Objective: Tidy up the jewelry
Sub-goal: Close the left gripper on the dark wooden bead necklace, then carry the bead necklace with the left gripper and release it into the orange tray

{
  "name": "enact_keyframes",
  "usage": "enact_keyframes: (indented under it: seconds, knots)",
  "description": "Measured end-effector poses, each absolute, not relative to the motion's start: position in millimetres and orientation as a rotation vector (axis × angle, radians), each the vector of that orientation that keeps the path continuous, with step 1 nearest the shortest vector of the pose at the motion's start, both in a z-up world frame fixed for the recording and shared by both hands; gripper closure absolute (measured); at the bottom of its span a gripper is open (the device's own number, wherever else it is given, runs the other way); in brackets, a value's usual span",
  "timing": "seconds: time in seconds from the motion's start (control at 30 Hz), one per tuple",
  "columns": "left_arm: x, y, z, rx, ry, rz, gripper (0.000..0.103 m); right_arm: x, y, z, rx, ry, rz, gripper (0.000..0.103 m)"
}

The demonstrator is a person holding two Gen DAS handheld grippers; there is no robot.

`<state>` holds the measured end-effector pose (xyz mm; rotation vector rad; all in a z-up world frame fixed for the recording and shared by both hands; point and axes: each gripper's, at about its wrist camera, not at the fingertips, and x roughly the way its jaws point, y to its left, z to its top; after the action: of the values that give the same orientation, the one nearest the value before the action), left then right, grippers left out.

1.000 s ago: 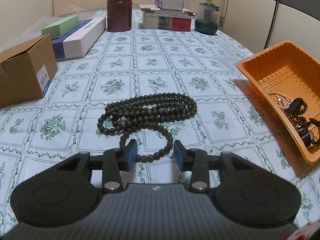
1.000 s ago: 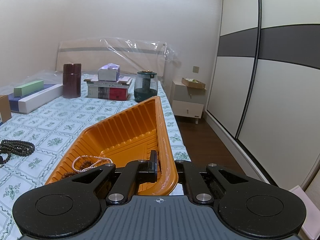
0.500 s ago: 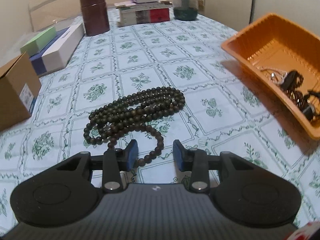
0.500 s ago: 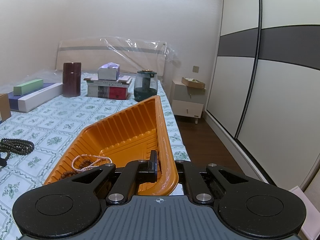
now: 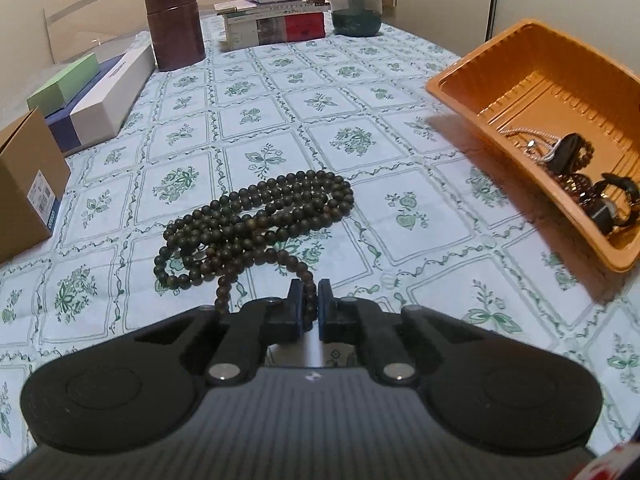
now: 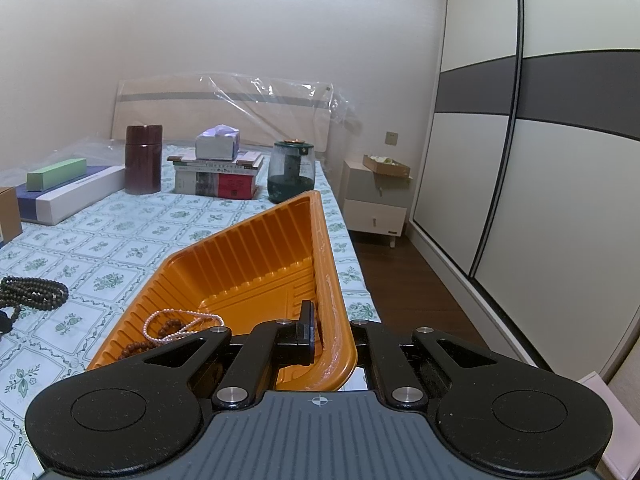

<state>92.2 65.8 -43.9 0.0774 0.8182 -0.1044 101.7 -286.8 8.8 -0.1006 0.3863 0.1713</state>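
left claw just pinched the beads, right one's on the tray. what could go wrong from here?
1. The left claw grips only one loop of the long dark wooden bead strand; lifted, the coiled rest may swing, tangle or slip.
2. The right claw holds the orange plastic tray by its rim; the pale pearl chain inside could slide.

1. Dark bead necklace (image 5: 256, 224): coiled in loops on the bed, its near strand pinched.
2. Orange tray (image 5: 476, 108): tilted at the right, holding pearl strand (image 6: 176, 322) and bracelets.
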Motion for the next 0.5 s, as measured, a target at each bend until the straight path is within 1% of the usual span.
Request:
enact_keyframes:
  seconds: [0.27, 0.5]
  knots:
    - [82.4, 75.9, -18.3, 0.021, 0.774, -0.123, 0.097, 100.5, -286.0, 9.3, -0.101, 0.385, 0.171, 0.097]
    - [86.9, 92.0, 30.2, 0.025, 0.676, -0.135, 0.098, 99.9, -285.9, 9.6, -0.102, 0.385, 0.172, 0.097]
